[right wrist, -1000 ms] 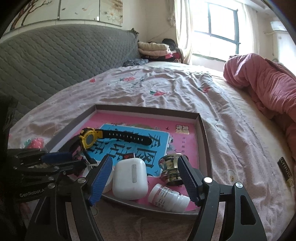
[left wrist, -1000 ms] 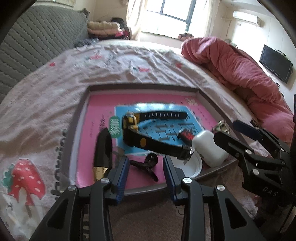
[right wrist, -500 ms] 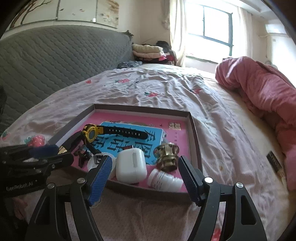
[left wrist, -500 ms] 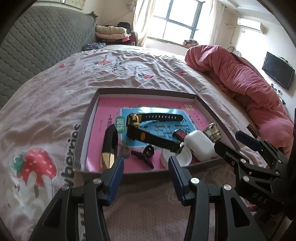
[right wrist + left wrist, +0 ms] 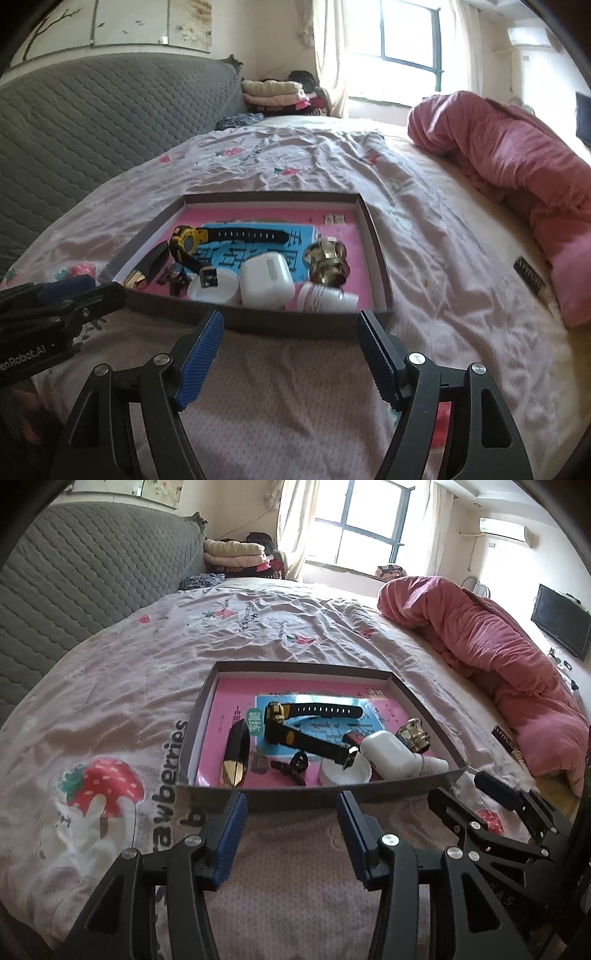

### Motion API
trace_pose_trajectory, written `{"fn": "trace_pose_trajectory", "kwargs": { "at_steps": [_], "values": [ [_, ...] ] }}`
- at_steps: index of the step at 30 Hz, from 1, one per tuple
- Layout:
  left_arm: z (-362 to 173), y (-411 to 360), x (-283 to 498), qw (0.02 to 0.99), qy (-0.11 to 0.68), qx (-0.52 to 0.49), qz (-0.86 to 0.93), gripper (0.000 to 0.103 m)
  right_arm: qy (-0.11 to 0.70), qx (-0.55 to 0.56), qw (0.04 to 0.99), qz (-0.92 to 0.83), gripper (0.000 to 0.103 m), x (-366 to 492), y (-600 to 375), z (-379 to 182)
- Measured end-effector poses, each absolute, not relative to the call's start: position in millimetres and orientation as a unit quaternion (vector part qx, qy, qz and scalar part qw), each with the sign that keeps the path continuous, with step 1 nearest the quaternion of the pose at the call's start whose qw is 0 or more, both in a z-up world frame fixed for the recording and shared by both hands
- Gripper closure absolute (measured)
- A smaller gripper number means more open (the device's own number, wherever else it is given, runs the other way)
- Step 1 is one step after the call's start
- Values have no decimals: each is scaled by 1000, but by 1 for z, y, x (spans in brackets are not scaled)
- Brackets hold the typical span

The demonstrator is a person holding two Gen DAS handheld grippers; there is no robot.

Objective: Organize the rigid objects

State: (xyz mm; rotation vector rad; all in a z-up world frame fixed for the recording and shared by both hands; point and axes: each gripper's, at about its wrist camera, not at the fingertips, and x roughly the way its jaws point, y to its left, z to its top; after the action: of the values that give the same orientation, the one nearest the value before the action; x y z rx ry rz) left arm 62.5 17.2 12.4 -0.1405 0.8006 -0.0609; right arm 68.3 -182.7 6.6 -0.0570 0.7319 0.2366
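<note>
Both cameras sit just behind their own fingers and look forward and downward across the bed (image 5: 110,709) toward the window (image 5: 354,535). The left wrist view looks from near the foot edge, with the shallow box (image 5: 332,794) just beyond its fingertips and the other tool at its right edge. The right wrist view faces the same box (image 5: 295,325) from slightly further right. Both share the box, the grey headboard (image 5: 92,122) and the pink quilt (image 5: 517,155).
</note>
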Motion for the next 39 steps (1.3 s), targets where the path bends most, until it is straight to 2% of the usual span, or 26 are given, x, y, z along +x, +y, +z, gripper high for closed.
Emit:
{"fn": "trace_pose_trajectory", "kwargs": {
  "at_steps": [11, 39],
  "values": [
    [19, 10, 33, 915, 397, -65, -35, 53, 333, -74, 933, 115, 28, 27, -170, 22],
    [37, 8, -12, 917, 393, -57, -18, 53, 312, -60, 942, 110, 28, -13, -183, 42]
  ]
}}
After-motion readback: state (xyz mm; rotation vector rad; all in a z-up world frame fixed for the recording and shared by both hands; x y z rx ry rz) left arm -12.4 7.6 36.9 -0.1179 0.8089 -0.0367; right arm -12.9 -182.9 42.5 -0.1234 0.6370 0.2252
